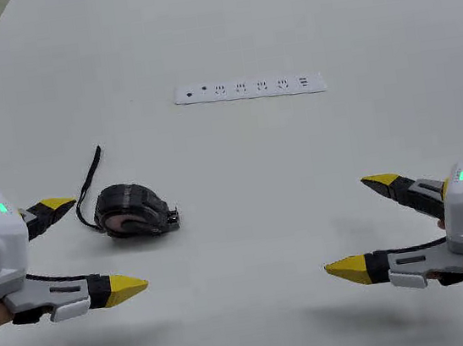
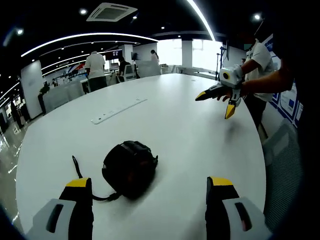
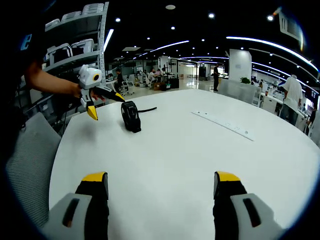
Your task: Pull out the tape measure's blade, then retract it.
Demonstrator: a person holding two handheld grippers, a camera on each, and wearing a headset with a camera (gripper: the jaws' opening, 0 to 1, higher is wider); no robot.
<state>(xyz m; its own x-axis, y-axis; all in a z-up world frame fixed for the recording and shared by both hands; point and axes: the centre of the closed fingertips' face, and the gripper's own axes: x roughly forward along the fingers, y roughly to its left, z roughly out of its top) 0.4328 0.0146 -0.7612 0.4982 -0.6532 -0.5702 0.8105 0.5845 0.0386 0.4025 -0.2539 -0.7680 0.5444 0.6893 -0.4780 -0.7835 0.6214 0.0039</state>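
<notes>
A black tape measure with a black wrist strap lies on the white table, blade fully inside. My left gripper stands open just left of it, its yellow-tipped fingers apart and touching nothing. In the left gripper view the tape measure sits a little ahead, between the two jaws. My right gripper is open far to the right, well away from the tape measure, which its own view shows across the table beside the left gripper.
A white power strip lies flat farther back on the table. Beyond the table's far edge are office desks, shelves and standing people.
</notes>
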